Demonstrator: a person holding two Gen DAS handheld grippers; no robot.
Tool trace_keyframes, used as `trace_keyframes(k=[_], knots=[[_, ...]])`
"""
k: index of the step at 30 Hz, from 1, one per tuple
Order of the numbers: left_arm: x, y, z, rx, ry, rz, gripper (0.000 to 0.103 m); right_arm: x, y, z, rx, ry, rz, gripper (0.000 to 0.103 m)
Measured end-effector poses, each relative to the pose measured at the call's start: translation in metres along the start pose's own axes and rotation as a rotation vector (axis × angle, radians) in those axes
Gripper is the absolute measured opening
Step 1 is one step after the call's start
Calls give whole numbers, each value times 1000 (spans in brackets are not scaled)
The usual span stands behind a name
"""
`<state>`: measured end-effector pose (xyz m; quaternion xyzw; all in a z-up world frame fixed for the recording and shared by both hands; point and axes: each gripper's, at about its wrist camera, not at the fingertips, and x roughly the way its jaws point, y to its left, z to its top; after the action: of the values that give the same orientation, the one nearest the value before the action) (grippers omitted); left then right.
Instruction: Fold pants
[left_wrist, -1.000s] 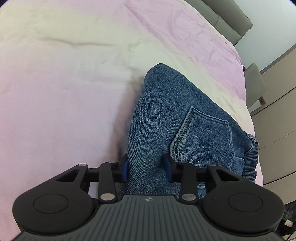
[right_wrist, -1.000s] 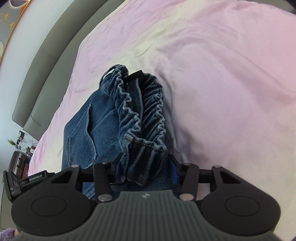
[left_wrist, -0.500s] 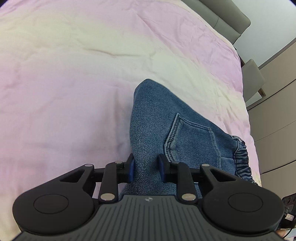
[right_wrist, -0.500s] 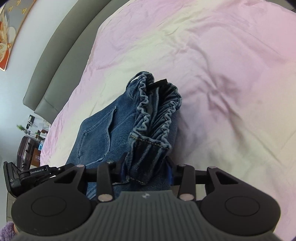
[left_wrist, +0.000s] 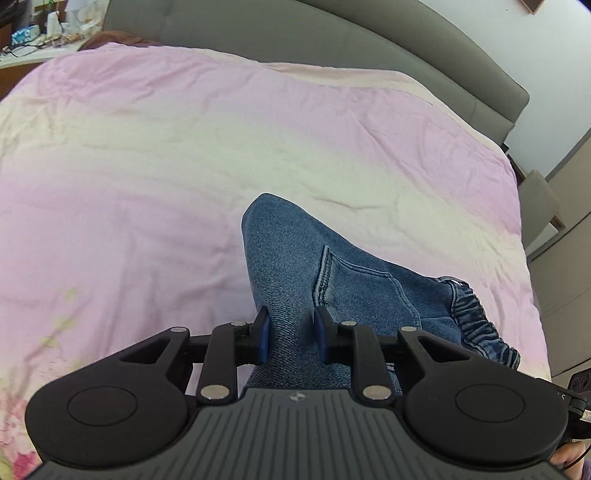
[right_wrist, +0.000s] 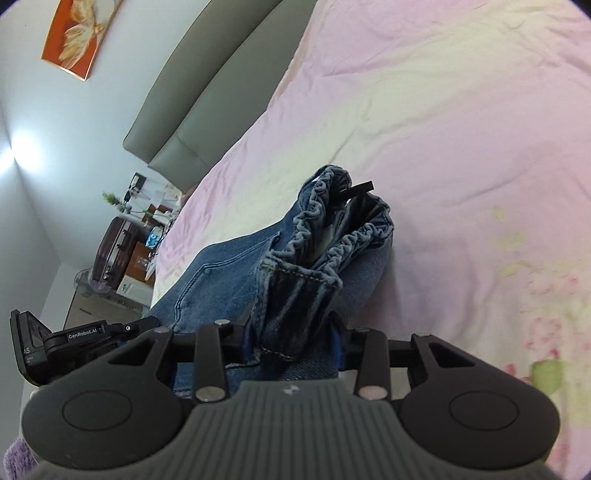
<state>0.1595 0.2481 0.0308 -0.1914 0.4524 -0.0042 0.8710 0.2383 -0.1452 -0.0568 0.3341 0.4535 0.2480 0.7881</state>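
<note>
Left hand-held gripper (left_wrist: 290, 334): blue pads clamped on a fold of the denim pants (left_wrist: 343, 280), narrow gap filled with fabric. Back pocket (left_wrist: 360, 291) sits just right of the grip; elastic waistband (left_wrist: 476, 317) bunches further right.

Pants are over the pink bedsheet (left_wrist: 184, 166), held up at the near end; whether the far end rests on the sheet I cannot tell. Grey headboard (left_wrist: 369, 48) behind.

Right hand-held gripper (right_wrist: 291, 341): closed on the gathered waistband end of the pants (right_wrist: 221, 273), wider gap, thick bundle between the jaws. Ruched waistband (right_wrist: 332, 221) sticks out ahead, black tag (right_wrist: 358, 189) at its tip. The left unit's body shows at the left edge of the right wrist view, just beside the denim.
</note>
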Motion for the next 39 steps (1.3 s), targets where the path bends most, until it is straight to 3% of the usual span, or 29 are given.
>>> trace_keyframes(k=[7, 11, 17, 23, 26, 30, 35, 39], knots=[[-30, 85, 5, -42, -69, 85, 26, 83, 63, -28, -64, 73, 84, 34], [-11, 138, -11, -114, -87, 68, 26, 125, 78, -49, -122, 90, 71, 34], [31, 195, -50, -154, -14, 90, 26, 160, 62, -95, -190, 162, 30, 35], [48, 204, -67, -104, -2, 103, 32, 180, 22, -114, -87, 175, -25, 43], [60, 202, -69, -91, -2, 144, 35, 197, 18, -115, -75, 171, -34, 49], [53, 202, -62, -136, -3, 138, 37, 194, 21, -112, -55, 182, -36, 59], [15, 177, -70, -34, -70, 198, 39, 161, 32, -105, -174, 140, -50, 63], [-8, 155, -89, 68, -62, 201, 39, 130, 56, -102, -363, 44, -113, 59]])
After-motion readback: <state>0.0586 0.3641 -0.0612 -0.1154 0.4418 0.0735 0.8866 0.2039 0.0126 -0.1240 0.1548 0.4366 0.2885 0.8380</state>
